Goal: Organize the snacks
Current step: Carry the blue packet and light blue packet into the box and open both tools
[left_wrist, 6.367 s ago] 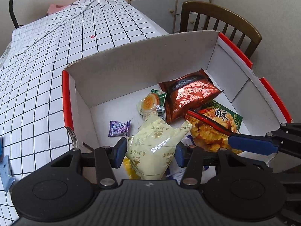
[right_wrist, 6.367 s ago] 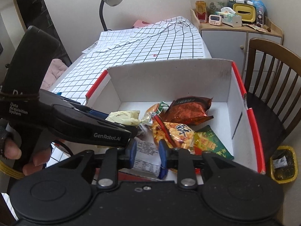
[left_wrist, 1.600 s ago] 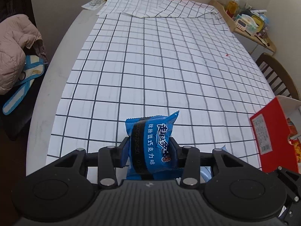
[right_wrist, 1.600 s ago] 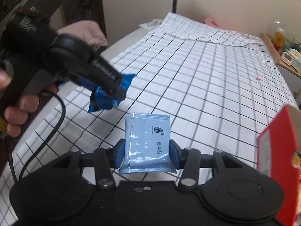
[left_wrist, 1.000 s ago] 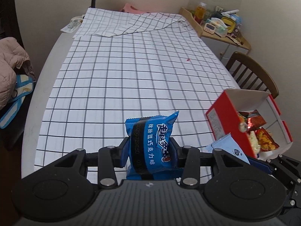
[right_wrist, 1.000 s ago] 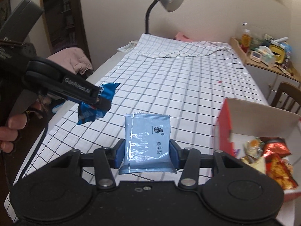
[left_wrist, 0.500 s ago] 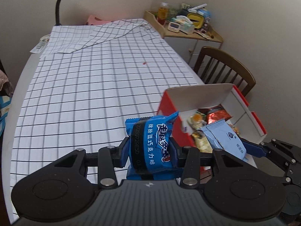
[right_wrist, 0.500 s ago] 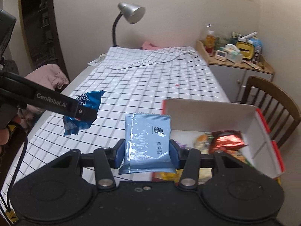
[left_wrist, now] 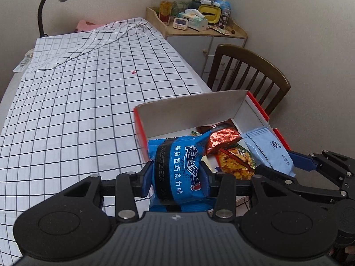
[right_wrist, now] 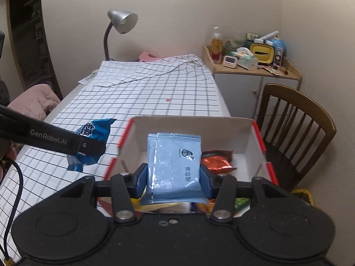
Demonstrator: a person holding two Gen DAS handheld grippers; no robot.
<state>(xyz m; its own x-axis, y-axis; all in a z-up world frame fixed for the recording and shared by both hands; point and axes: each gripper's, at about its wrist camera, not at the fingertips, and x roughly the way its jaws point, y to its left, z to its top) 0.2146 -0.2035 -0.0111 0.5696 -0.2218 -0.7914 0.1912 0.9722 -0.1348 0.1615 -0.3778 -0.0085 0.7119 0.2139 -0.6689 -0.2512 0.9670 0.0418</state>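
Box [right_wrist: 195,130] floor (mostly packet-hidden)

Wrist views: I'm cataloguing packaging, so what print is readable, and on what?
"GenRobot.AI": side of the left claw, seen from the right wrist.
"2025072": start of a longer code on the black band of the dark blue snack packet.
Chinese characters on it and on the pale blue sachet: too blurred to quote.

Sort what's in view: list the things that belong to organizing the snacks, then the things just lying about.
Job:
dark blue snack packet in left tool
pale blue sachet in right tool
red-edged cardboard box
shiny red bag

Lying about:
silver desk lamp
wooden chair
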